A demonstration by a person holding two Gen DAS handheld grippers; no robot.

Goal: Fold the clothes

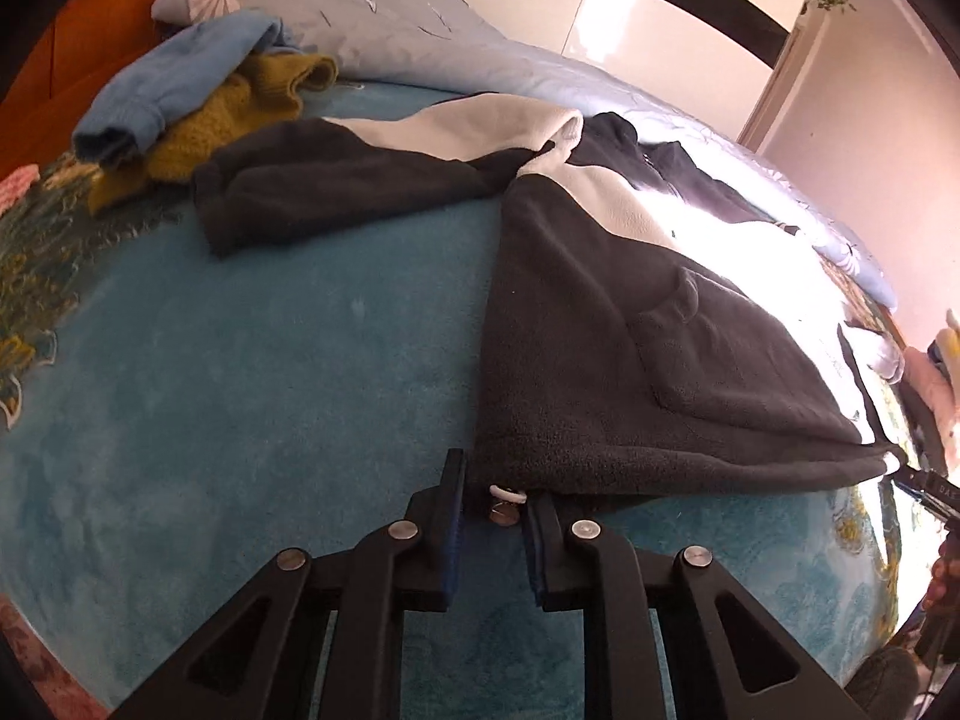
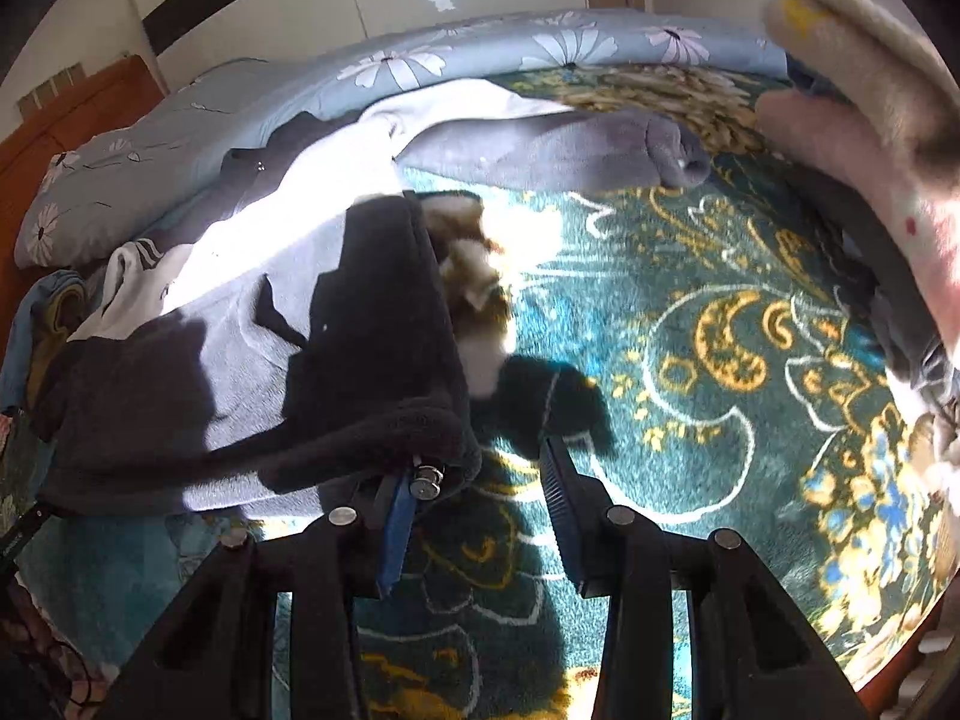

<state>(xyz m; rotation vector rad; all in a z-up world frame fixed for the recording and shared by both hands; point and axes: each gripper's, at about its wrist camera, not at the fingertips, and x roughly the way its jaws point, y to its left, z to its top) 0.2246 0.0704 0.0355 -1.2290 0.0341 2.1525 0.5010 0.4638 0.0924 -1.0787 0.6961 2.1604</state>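
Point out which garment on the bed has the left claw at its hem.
The dark grey and cream fleece jacket: the left claw sits at its bottom corner. The blue sweater and mustard knit lie heaped far off.

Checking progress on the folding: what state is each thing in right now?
Dark fleece jacket: spread flat on the teal blanket, unfolded, sleeve out.
Left claw: nearly closed around the jacket's hem corner.
Right claw: partly open, hem against one finger.
Blue sweater and mustard sweater: heaped, unfolded.

No readable text, labels, brands or numbers anywhere, only faint, illegible lettering on a black part at the edge
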